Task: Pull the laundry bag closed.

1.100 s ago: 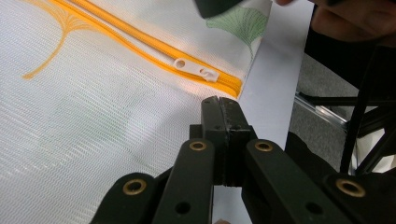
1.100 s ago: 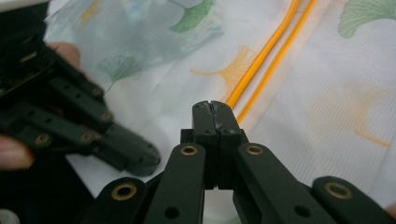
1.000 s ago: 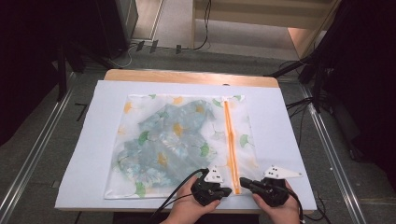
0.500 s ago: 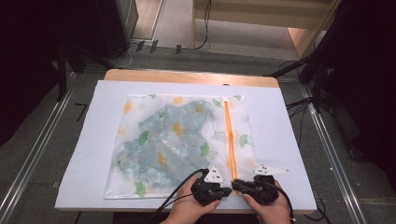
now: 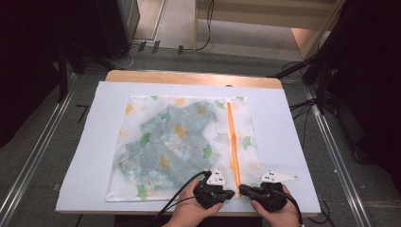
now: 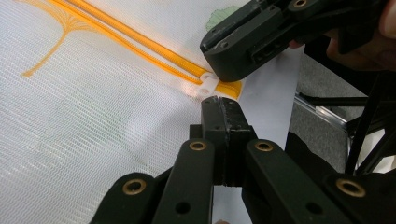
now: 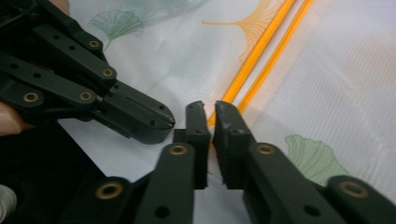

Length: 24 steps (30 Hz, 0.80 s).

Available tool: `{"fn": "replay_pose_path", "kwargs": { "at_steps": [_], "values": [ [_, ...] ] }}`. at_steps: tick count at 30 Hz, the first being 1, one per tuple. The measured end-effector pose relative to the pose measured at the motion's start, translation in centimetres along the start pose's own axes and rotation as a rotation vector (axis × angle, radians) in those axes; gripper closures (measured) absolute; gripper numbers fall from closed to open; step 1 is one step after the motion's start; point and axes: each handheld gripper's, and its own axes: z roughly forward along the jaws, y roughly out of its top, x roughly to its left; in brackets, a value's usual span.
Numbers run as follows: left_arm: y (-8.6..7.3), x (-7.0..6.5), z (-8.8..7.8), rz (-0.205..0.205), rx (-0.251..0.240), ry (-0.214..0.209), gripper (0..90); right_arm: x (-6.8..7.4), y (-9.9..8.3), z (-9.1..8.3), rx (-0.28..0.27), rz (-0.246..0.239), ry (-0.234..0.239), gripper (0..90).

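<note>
- The left tongs (image 6: 223, 100) are shut tight. Their tips sit on the near edge of the net bag (image 5: 189, 142), right next to the end of the zipper (image 5: 231, 137). I think they are there to hold the bag down so it does not slide. I cannot tell if they pinch any net.
- The right tongs (image 7: 210, 107) have just been opening a little. There is a thin gap now, and nothing is squeezed in it. Their tips sit over the near end of the zipper, just beside the little white slider (image 6: 208, 86). I think they are getting ready to grab the slider and pull it.
- The two tongs almost touch, because both jobs are at the same spot.
- The bag lies flat in the middle of the white sheet (image 5: 90, 142), so the zipper runs straight away from the person.
- A blue-green cloth (image 5: 165, 146) is inside the bag.
- Count: two tongs, two hands, one bag, one zipper with two orange strips, one slider, one cloth, one sheet.
</note>
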Motion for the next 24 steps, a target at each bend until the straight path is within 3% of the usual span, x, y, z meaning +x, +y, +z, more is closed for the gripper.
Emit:
{"fn": "replay_pose_path", "kwargs": {
  "at_steps": [4,5,8,11,15,20,24],
  "values": [
    [0.0,0.0,0.0,0.001,0.000,0.000,90.0,0.2,-0.1,0.6,0.014,-0.030,-0.004,70.2],
    [0.0,0.0,0.0,-0.002,-0.001,0.000,90.0,0.3,-0.1,0.7,0.015,-0.032,0.008,69.3],
    [0.0,0.0,0.0,-0.003,-0.003,-0.002,90.0,0.7,0.0,0.7,0.012,-0.022,-0.023,67.4],
    [0.0,0.1,0.0,-0.006,0.000,-0.003,90.0,0.8,0.0,0.6,-0.027,-0.010,-0.046,73.0],
    [0.0,0.0,0.0,-0.001,-0.008,-0.002,90.0,0.4,0.5,0.4,-0.092,0.018,-0.067,89.1],
    [-0.1,-0.1,-0.1,0.000,-0.011,0.004,90.0,0.7,0.6,1.6,-0.016,-0.006,-0.017,90.0],
    [-0.3,0.2,-0.4,-0.035,-0.024,0.002,90.0,0.8,0.4,1.5,0.017,-0.017,0.017,90.0]
  ]
}}
